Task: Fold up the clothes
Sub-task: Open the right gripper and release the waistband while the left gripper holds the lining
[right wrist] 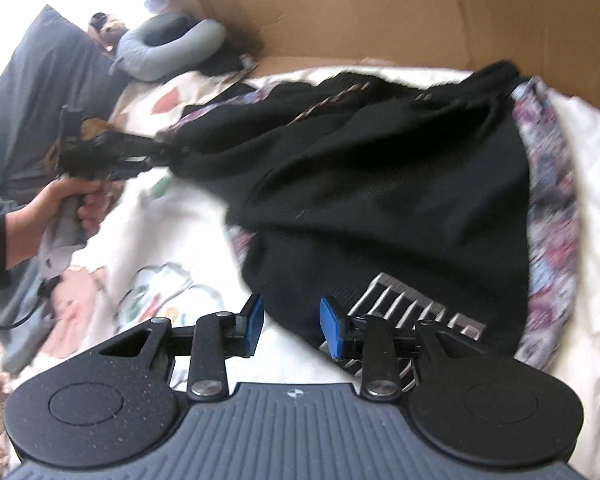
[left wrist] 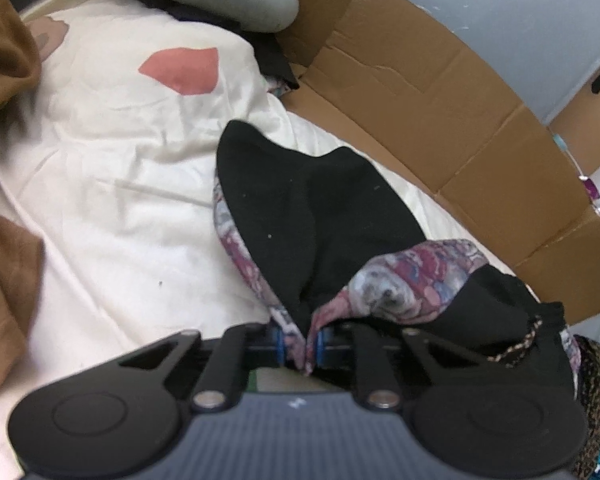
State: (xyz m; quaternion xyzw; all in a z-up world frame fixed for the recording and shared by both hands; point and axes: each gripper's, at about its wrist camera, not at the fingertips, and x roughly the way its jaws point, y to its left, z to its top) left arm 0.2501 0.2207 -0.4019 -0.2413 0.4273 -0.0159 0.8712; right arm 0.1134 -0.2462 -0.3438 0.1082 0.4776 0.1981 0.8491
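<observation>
Left gripper (left wrist: pixel 302 344) jaws clamped on floral edge of black garment (left wrist: pixel 320 216). Right gripper (right wrist: pixel 291 324) jaws apart, empty, just above garment's striped hem. Garment spread on cream bed sheet (left wrist: pixel 120 168), beside cardboard (left wrist: pixel 440 92) along bed's far edge.

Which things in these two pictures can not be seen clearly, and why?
- Left wrist view: the left gripper jaws, covered by the black garment they pinch.
- Right wrist view: the garment's white striped print, partly behind the right gripper.
- Right wrist view: the bedsheet pattern, motion-blurred.
</observation>
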